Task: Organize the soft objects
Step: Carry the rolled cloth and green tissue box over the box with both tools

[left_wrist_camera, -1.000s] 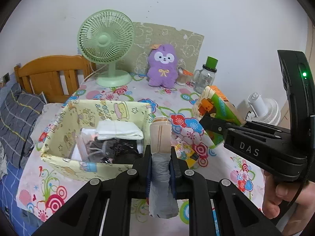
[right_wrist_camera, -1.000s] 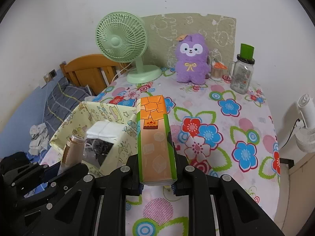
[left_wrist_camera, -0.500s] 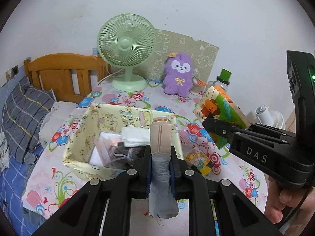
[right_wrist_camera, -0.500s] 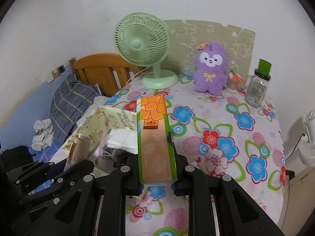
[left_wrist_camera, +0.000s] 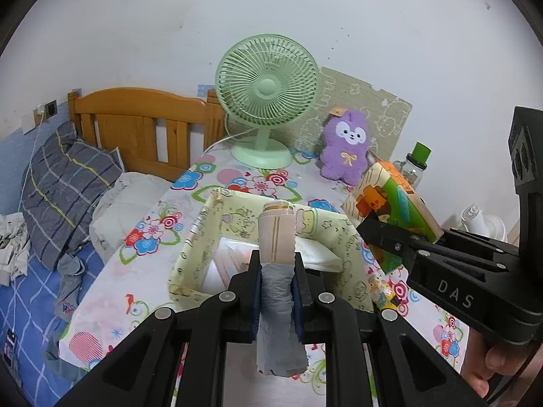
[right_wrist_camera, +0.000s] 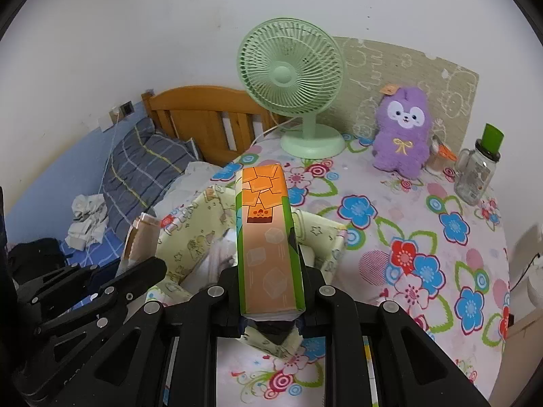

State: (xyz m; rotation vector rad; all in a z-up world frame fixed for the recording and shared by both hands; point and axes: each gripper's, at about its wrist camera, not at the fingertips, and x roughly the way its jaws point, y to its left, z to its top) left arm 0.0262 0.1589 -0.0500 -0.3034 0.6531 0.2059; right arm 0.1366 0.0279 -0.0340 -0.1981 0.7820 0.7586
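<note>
Both hands are full, raised above the yellow bin (left_wrist_camera: 271, 254) on the flowered table (right_wrist_camera: 424, 244). The left gripper (left_wrist_camera: 276, 274) has its jaws clamped on a roll (left_wrist_camera: 275, 244), beige at the far end and grey at the near end. The right gripper (right_wrist_camera: 269, 291) has its jaws tight on an orange-and-green pack (right_wrist_camera: 266, 237). The bin already holds a few things, a folded white cloth (left_wrist_camera: 317, 254) among them, so part of the sorting looks done. These two pieces have yet to go in, I'd say. The purple plush (right_wrist_camera: 404, 139) sits by the fan (right_wrist_camera: 292, 78), well apart from the bin, and may be left to collect.
</note>
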